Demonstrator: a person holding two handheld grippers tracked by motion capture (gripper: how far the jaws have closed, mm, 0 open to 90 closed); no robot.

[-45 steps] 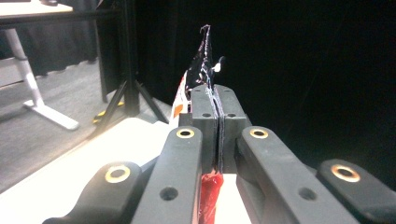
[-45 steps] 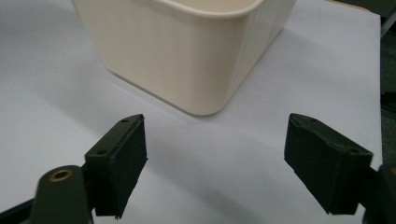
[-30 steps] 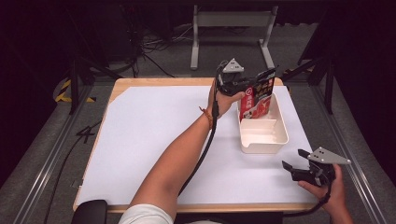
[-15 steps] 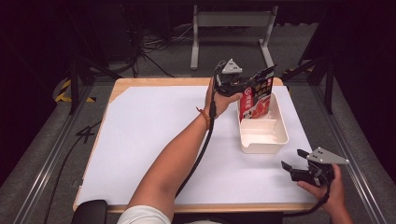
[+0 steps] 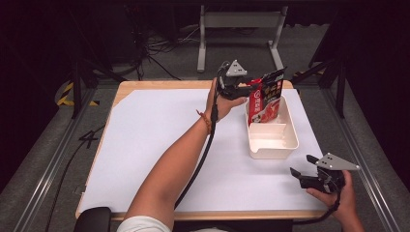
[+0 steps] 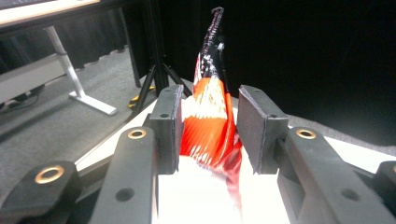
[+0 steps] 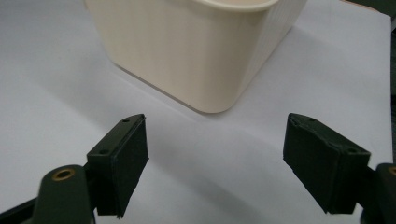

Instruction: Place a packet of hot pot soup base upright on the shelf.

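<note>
Red snack pouch was stood upright in far end of cream bin, upper right of frame. Left tongs had just been opening, pouch between pads, ungripped. Right tongs were held released, lower right, over surface.

The pouch stands upright between the left gripper's jaws, inside the far end of the tub. The tub sits just ahead of the right gripper's jaws on the table.
</note>
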